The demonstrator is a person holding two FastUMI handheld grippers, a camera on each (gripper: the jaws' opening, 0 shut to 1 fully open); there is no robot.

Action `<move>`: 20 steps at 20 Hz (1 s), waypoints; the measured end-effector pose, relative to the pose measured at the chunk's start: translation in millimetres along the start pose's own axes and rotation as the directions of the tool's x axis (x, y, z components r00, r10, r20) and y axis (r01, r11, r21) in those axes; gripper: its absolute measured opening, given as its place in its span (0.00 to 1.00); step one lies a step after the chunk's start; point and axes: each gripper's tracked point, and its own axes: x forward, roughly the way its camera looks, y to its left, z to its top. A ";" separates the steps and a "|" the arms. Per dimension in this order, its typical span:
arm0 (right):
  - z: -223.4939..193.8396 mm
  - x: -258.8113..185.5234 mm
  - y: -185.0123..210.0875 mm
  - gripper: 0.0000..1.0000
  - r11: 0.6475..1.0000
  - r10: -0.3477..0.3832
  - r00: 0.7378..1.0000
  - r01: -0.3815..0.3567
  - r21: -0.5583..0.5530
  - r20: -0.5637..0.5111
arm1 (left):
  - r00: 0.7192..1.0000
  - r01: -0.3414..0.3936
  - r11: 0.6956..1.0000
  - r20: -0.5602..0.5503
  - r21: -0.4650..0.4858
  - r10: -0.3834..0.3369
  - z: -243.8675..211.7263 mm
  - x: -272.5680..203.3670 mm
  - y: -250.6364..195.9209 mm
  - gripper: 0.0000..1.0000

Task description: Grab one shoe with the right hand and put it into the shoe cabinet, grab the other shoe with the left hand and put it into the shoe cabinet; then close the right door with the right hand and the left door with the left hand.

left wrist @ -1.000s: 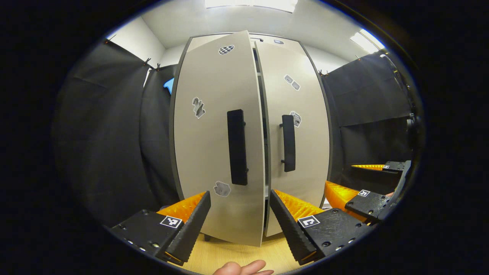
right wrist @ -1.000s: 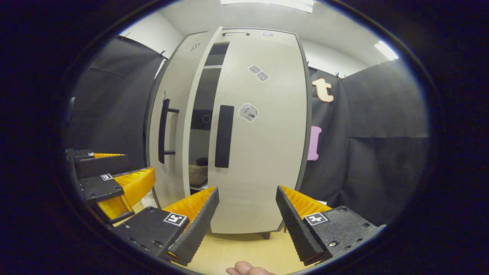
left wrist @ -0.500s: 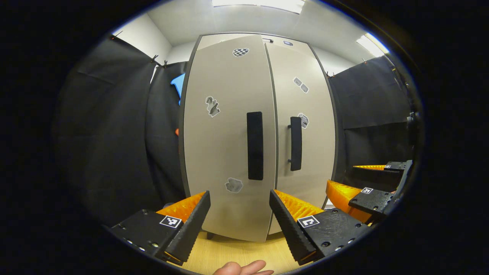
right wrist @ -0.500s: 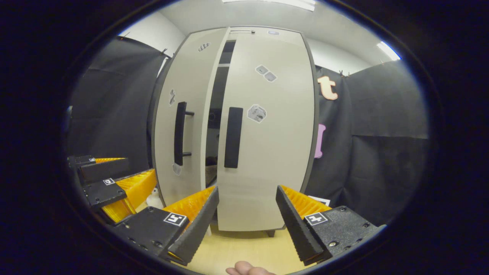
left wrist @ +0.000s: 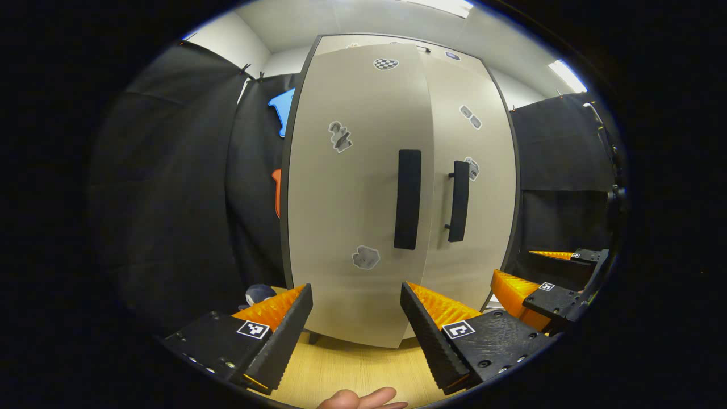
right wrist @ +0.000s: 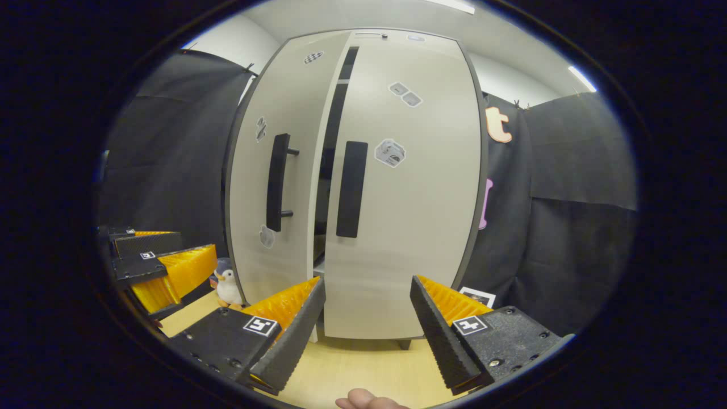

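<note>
1. Wood, pale and yellow, is the floor [left wrist: 346, 369] under my two grippers.
2. My left gripper [left wrist: 355, 324] is wide open. It holds nothing and touches nothing.
3. My right gripper [right wrist: 366, 318] is wide open too, with nothing between its fingers.
4. Straight ahead of both grippers I see the shoe cabinet [right wrist: 363, 35]. It is tall and light grey.
5. From my left gripper, the left door [left wrist: 358, 187] is right in front. Its black handle [left wrist: 408, 199] sits above the gap between my fingers.
6. From my right gripper, the right door [right wrist: 409, 193] is right in front and looks shut. The left door is ahead and to the left, a little bit open. I see a dark gap [right wrist: 326, 170] between the two doors.
7. I cannot see the shoes. The gap is too dark and thin to look inside.
8. A small toy penguin [right wrist: 228, 282] stands on the floor by the cabinet's left side, near my left gripper.
9. Black cloth [right wrist: 573, 216] hangs on both sides of the cabinet.
10. Some stickers [left wrist: 365, 257] are on the doors. They are too small for me to make out.
11. A fingertip [left wrist: 363, 397] peeks in at the bottom edge.
</note>
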 end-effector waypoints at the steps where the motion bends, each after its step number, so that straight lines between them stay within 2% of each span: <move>1: -1.2 2.7 1.6 0.97 1.000 0.003 1.000 -0.003 0.004 -0.001 | 1.000 -0.004 1.000 -0.008 -0.002 0.004 -1.9 0.2 3.6 0.95; 6: -6.1 8.1 2.9 0.97 1.000 -0.009 1.000 0.010 0.019 -0.022 | 1.000 -0.013 1.000 -0.024 0.016 0.013 -6.3 2.8 12.3 0.94; 10: -10.7 8.8 5.9 0.97 0.999 -0.003 0.999 0.005 0.052 -0.036 | 0.998 0.033 0.999 -0.062 0.036 -0.031 -15.4 7.3 1.6 0.94; 14: -21.3 12.5 4.9 0.97 0.999 -0.001 0.998 0.003 0.037 -0.062 | 0.994 0.070 0.997 -0.090 0.022 -0.068 -26.0 8.8 -7.8 0.94; 17: -20.3 11.6 4.0 0.97 1.000 0.000 0.998 0.002 0.027 -0.061 | 0.995 0.054 0.997 -0.081 0.056 -0.050 -27.5 8.9 -3.7 0.94; 20: -19.1 11.4 4.7 0.97 1.000 0.002 0.998 -0.002 0.009 -0.055 | 0.996 0.051 0.998 -0.074 0.047 -0.047 -27.5 3.3 -2.1 0.94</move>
